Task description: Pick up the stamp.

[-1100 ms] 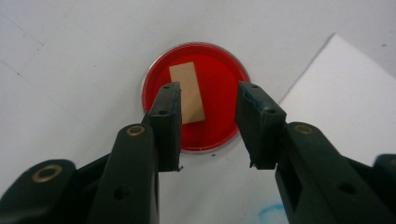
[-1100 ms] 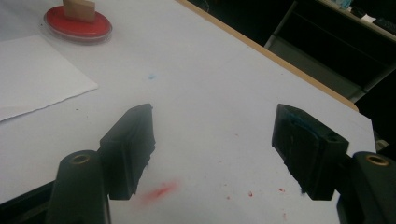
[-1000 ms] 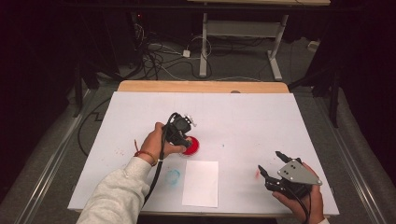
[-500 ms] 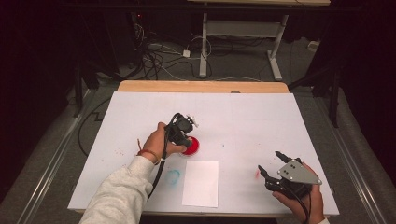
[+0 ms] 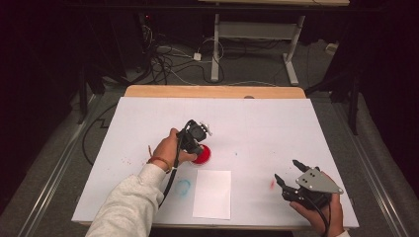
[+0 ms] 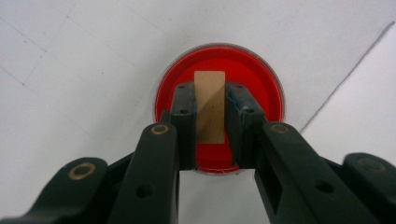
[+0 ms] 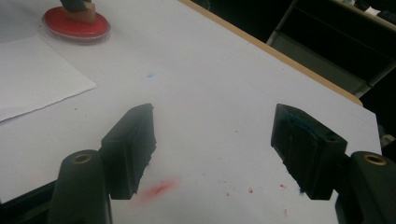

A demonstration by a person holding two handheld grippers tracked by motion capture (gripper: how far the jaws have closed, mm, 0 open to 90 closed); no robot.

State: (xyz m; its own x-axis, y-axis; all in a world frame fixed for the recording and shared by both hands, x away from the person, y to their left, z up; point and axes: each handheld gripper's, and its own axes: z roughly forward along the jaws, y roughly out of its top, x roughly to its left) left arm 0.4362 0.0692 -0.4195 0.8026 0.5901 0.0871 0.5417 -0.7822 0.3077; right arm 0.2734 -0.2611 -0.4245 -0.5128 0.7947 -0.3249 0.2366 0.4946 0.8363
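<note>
Left gripper [image 6: 210,116]: we had the jaws clamped on a small wooden block [image 6: 209,106], pads tight against both its long sides. The jaws had just been closing, and the block sat between them. The block stood on a round red ink pad [image 6: 218,108] in a clear-rimmed dish, centre of the left gripper view. In the high view the left gripper [image 5: 196,143] pointed down just left of frame centre, with the red ink pad [image 5: 202,154] peeking out under it at lower right.

Right gripper [image 7: 215,154]: our jaws stood wide apart, nothing between them, hovering over bare table. In the high view the right gripper [image 5: 289,173] sat at lower right of the frame, held by the right hand [image 5: 321,212], grey plate on top.

Outward from there: a red smear [image 7: 159,189] lay on the table [image 7: 224,70] just under the right gripper's left jaw, with small red specks to its right. In the right gripper view the red ink pad [image 7: 77,25] and wooden block [image 7: 81,11] showed at upper left, well apart from that gripper.

A white paper sheet [image 5: 212,194] lay below the ink pad at bottom centre of the high view, near it but we couldn't tell if touching. A blue ring mark [image 5: 183,186] sat just left of the sheet. The left hand [image 5: 168,148] and a light sleeve [image 5: 131,207] came in from the bottom left.
</note>
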